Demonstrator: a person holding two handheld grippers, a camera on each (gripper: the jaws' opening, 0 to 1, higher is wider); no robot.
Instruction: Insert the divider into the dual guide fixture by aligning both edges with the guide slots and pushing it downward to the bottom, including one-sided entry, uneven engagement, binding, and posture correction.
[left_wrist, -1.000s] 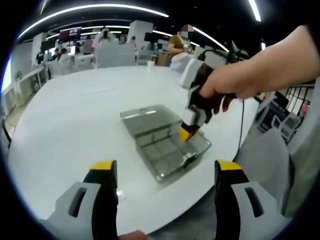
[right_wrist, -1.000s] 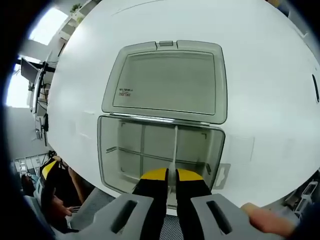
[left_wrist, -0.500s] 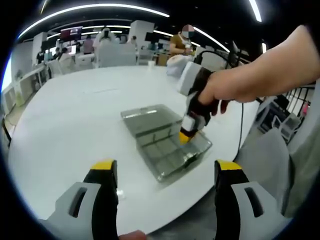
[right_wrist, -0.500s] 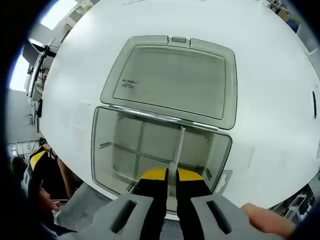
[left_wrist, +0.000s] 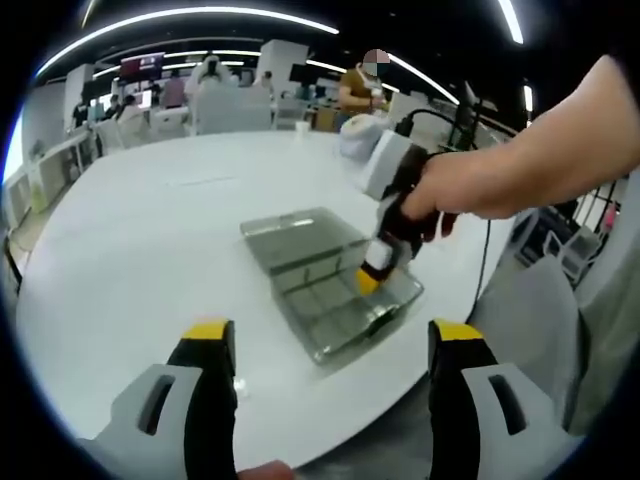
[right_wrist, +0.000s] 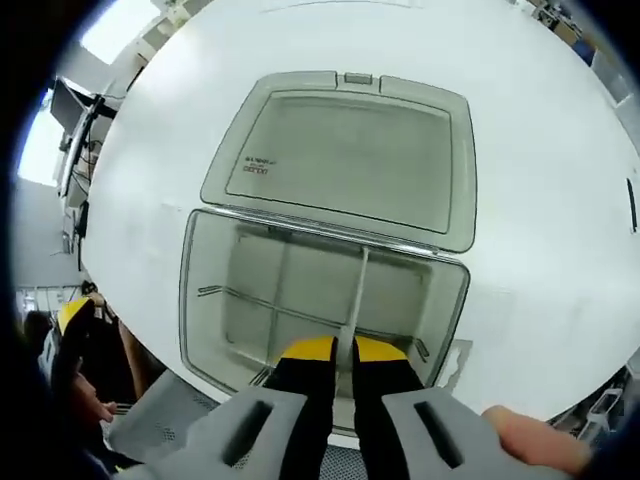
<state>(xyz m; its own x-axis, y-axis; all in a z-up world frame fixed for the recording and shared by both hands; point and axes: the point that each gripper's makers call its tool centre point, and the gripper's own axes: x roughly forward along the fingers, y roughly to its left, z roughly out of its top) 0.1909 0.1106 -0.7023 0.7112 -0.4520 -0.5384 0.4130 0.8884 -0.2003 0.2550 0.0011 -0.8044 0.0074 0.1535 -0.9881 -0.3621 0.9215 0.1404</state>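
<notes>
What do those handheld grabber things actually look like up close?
Each gripper has two black fingers with yellow tips on light grey bodies: the left gripper and the right gripper. In the left gripper view the right one has a white top, a black grip and a black cable.

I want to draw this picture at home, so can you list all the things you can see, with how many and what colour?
Storage box: one, clear grey plastic, on the table, lid open flat behind it.
Divider: one, thin clear strip, standing in the box, pinched by the right hand-held gripper.
Table: one, white, round.
People: several, far behind the table.
Right hand-held gripper: one, black and yellow tips, shut on the divider.
Left hand-held gripper: one, black and yellow tips, open, held back from the box.
Hand: one, gripping the right hand-held gripper.
</notes>
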